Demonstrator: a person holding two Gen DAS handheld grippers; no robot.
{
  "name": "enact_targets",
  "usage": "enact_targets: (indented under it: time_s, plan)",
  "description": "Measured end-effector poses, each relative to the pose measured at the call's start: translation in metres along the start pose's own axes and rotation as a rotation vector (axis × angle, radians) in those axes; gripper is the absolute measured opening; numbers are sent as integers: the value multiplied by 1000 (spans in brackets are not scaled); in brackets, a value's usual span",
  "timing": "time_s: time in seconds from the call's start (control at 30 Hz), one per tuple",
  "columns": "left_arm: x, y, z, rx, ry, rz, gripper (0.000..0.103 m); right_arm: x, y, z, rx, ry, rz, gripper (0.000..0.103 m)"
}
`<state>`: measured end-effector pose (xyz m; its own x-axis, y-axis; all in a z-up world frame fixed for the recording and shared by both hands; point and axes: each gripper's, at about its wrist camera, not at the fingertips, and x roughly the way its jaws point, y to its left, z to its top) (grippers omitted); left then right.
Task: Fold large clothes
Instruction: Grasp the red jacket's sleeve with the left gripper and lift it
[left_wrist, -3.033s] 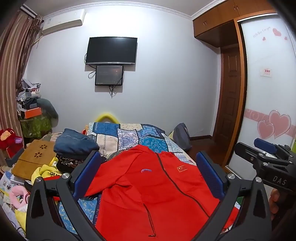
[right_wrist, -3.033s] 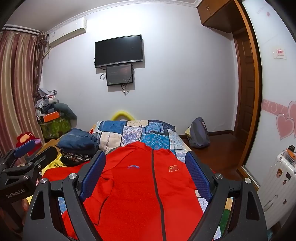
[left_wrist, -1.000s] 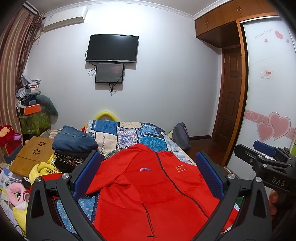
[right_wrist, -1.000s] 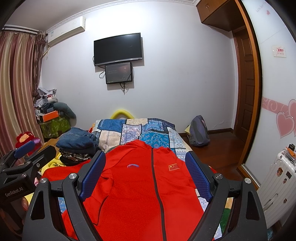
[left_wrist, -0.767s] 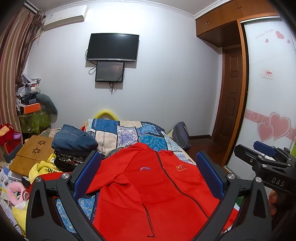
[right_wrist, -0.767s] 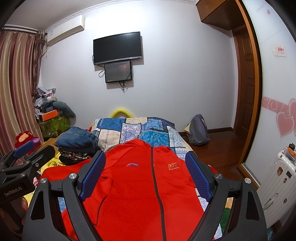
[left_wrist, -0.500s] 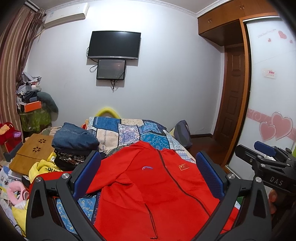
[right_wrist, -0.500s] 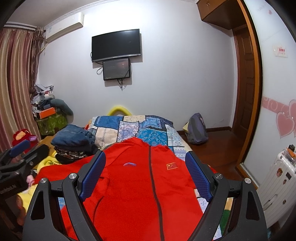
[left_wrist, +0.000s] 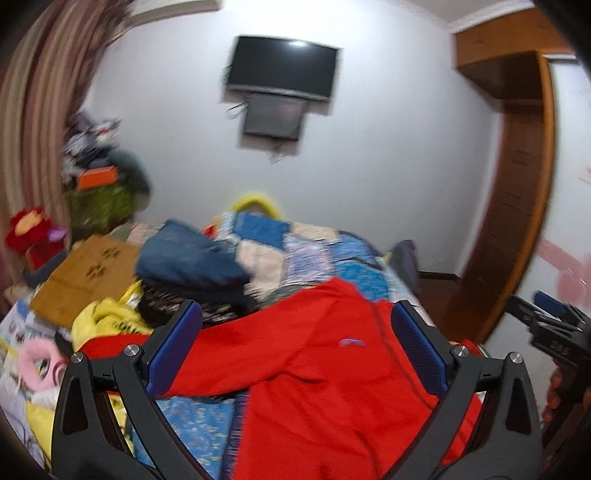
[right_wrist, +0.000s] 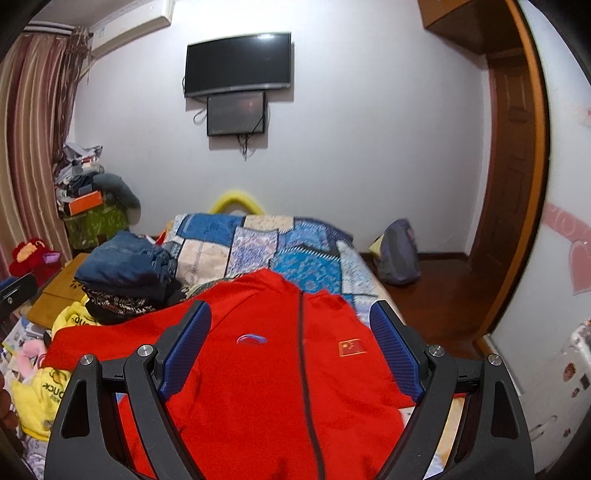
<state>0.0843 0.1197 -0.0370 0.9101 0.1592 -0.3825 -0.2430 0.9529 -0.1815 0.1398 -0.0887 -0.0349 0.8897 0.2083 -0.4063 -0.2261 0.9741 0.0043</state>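
Note:
A red zip jacket (right_wrist: 280, 369) lies spread face up on the patchwork bedspread (right_wrist: 258, 243), collar toward the far wall, its left sleeve stretched out sideways. It also shows in the left wrist view (left_wrist: 325, 376), blurred. My left gripper (left_wrist: 295, 347) is open and empty, held above the jacket's left sleeve and shoulder. My right gripper (right_wrist: 291, 339) is open and empty above the jacket's chest. The right gripper also appears at the right edge of the left wrist view (left_wrist: 546, 325).
A pile of folded dark clothes (right_wrist: 125, 273) sits on the bed left of the jacket. Yellow garments (right_wrist: 40, 398) and a wooden lap table (right_wrist: 59, 291) lie at the left. A backpack (right_wrist: 399, 254) leans on the floor right of the bed, near the wardrobe.
The left gripper has swung sharply to the left and tilted, blurring its view. The right gripper has edged slightly left. Both stay open and the jacket has not moved.

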Motion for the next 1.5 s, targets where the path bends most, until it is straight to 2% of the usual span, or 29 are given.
enact_targets:
  time_s: [0.2,0.27,0.43,0.63,0.77,0.9,0.97,1.07,1.27,1.33,1.4,1.5]
  plan:
    - [50,76,-17,-122,117,141,103,44,10,-3,-26,95,32,86]
    - [68,112,-29,-208,179,180,103,58,14,-6,-48,133,34,86]
    - [99,189,-62,-440,305,197,102,100,23,-14,-76,246,69,86]
    - [124,260,-108,-621,431,207,98,132,31,-24,-95,342,81,86]
    - [135,288,-138,-753,513,155,84,143,30,-31,-101,375,83,86]
    - [145,305,-160,-857,541,129,83,153,31,-35,-104,402,80,86]
    - [149,313,-167,-889,542,135,82,158,31,-37,-106,421,76,86]
    - [158,321,-167,-903,542,158,67,165,33,-40,-108,437,71,86]
    - [168,329,-156,-896,525,162,61,170,34,-45,-112,454,55,86]
    - [173,334,-156,-873,536,185,55,170,33,-46,-106,460,56,86]
    - [179,339,-160,-858,561,222,41,170,35,-47,-103,462,56,86]
    - [175,339,-161,-825,552,251,32,167,36,-48,-114,458,52,86]
